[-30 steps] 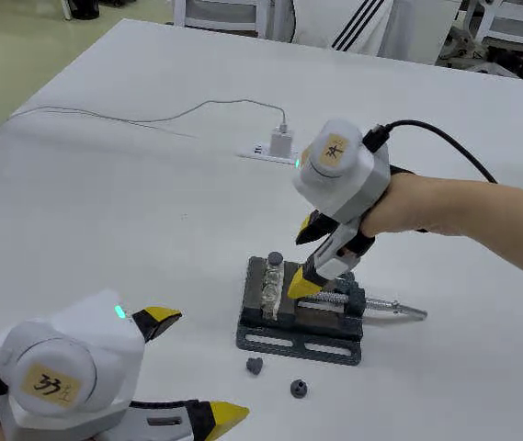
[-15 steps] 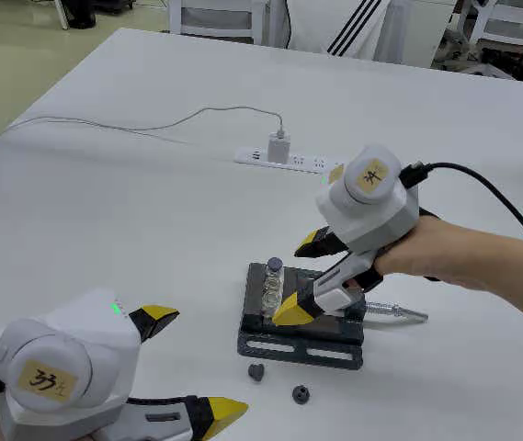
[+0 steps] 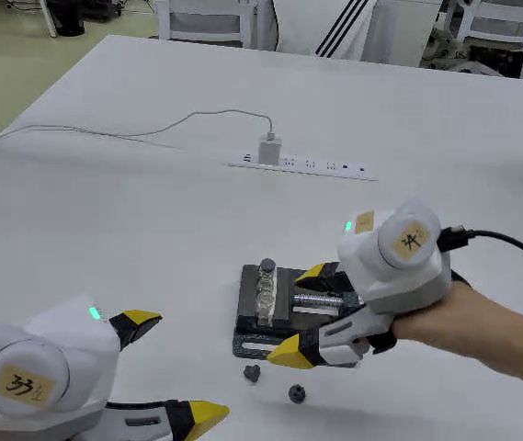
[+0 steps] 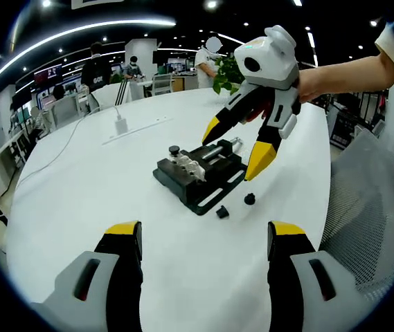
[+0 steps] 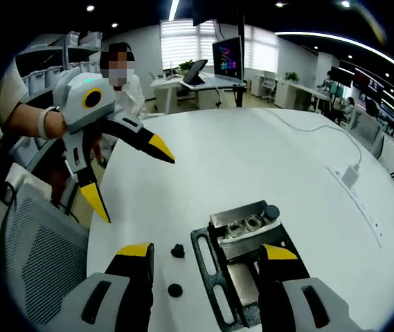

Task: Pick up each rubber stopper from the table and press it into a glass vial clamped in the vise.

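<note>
**A:** Yellow tips on both tongs, how do they stand?

**B:** Spread wide, each pair, with nothing pinched. The right gripper [image 3: 296, 312] hangs over the black metal vise [image 3: 250, 303]. One jaw is above the screw end and the other is out past the near edge of the base.

**A:** And from its own camera?

**B:** In the right gripper view the right gripper [image 5: 205, 251] has the vise [image 5: 242, 277] between its jaws, closer to the right-hand one. The clear glass vials [image 5: 242, 225] sit clamped in a row straight ahead. The end one is capped by a dark grey rubber stopper [image 5: 271, 211], and two open mouths are beside it.

**A:** The loose ones?

**B:** Two small dark rubber stoppers [image 3: 253, 373] lie on the white table [image 3: 105, 202], apart from each other. They are just under the right gripper's lower tip, between the two tools and nearer the right one. In the right gripper view they lie just beside the left-hand jaw [image 5: 177, 251].

**A:** And the left gripper?

**B:** The left gripper [image 3: 174, 366] is held low and well apart from the vise, touching nothing. In the left gripper view its jaws [image 4: 205, 232] frame the vise [image 4: 200, 173] and the stoppers [image 4: 222, 212] ahead.

**A:** Anything beyond?

**B:** A white power strip [image 3: 302, 165] with a white charger plug [image 3: 269, 149] lies far past the right gripper.
</note>
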Action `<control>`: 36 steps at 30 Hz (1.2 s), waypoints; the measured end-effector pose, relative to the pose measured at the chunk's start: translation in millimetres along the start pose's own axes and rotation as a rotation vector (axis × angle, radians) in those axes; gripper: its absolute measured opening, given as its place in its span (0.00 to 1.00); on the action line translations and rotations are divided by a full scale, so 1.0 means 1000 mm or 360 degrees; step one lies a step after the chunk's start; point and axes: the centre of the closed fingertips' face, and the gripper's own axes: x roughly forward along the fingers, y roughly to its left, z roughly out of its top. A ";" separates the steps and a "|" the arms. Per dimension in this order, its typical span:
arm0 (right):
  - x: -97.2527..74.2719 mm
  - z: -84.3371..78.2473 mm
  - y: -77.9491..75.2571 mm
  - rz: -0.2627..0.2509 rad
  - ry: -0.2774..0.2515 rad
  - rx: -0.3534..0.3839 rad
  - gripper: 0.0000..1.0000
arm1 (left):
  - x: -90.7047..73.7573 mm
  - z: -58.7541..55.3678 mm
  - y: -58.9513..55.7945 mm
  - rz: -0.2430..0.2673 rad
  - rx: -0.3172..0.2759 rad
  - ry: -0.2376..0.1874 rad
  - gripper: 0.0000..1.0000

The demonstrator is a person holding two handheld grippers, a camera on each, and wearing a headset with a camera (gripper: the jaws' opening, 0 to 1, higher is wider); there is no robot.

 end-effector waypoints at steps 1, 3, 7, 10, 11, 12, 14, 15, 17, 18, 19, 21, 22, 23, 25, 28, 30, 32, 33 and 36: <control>0.000 0.000 0.002 -0.0009 -0.0013 0.0002 0.58 | 0.000 0.000 0.000 -0.0001 0.0000 0.0002 0.72; 0.000 0.001 0.007 -0.0018 -0.0059 0.0015 0.55 | -0.001 -0.002 0.000 0.0000 0.0000 0.0007 0.72; 0.005 -0.003 0.016 -0.0023 -0.0080 0.0038 0.49 | -0.002 -0.003 0.000 0.0000 0.0001 0.0012 0.72; 0.012 -0.009 0.021 -0.0021 -0.0078 0.0068 0.43 | -0.003 -0.003 0.001 0.0002 -0.0001 0.0014 0.72; 0.014 -0.011 0.023 -0.0011 -0.0074 0.0080 0.40 | -0.003 -0.004 0.001 0.0002 -0.0004 0.0015 0.72; 0.017 -0.013 0.026 0.0009 -0.0071 0.0090 0.38 | -0.003 -0.004 0.000 0.0002 -0.0005 0.0015 0.72; 0.022 -0.017 0.029 0.0007 -0.0062 0.0112 0.36 | -0.003 -0.005 0.000 0.0001 -0.0008 0.0016 0.72; 0.026 -0.020 0.031 0.0015 -0.0049 0.0109 0.36 | -0.003 -0.005 0.000 0.0000 -0.0010 0.0016 0.72; 0.030 -0.023 0.033 0.0019 -0.0027 0.0100 0.34 | -0.002 -0.006 -0.001 0.0000 -0.0013 0.0017 0.72; 0.033 -0.024 0.035 0.0022 -0.0018 0.0092 0.32 | -0.002 -0.006 -0.001 -0.0002 -0.0016 0.0019 0.72; 0.035 -0.026 0.035 0.0026 -0.0005 0.0091 0.30 | -0.002 -0.006 -0.001 -0.0003 -0.0017 0.0019 0.72; 0.038 -0.027 0.040 0.0060 -0.0004 0.0100 0.28 | -0.002 -0.007 -0.002 -0.0004 -0.0020 0.0019 0.72; 0.040 -0.027 0.040 0.0057 -0.0005 0.0114 0.27 | -0.002 -0.007 -0.002 -0.0005 -0.0022 0.0018 0.72; 0.041 -0.027 0.040 0.0054 0.0000 0.0108 0.26 | -0.001 -0.007 -0.002 -0.0008 -0.0024 0.0019 0.72; 0.044 -0.029 0.039 0.0045 0.0011 0.0102 0.23 | -0.001 -0.008 -0.002 -0.0007 -0.0029 0.0020 0.72; 0.047 -0.031 0.037 0.0038 0.0020 0.0108 0.20 | -0.001 -0.009 -0.003 -0.0008 -0.0033 0.0024 0.72; 0.048 -0.033 0.036 0.0037 0.0034 0.0106 0.18 | 0.000 -0.010 -0.004 -0.0011 -0.0037 0.0026 0.72; 0.049 -0.035 0.035 0.0039 0.0040 0.0111 0.16 | 0.000 -0.011 -0.004 -0.0010 -0.0041 0.0027 0.72; 0.050 -0.035 0.035 0.0042 0.0040 0.0110 0.16 | 0.000 -0.011 -0.004 -0.0010 -0.0044 0.0027 0.72; 0.051 -0.035 0.035 0.0038 0.0045 0.0100 0.14 | 0.000 -0.011 -0.004 -0.0008 -0.0048 0.0026 0.72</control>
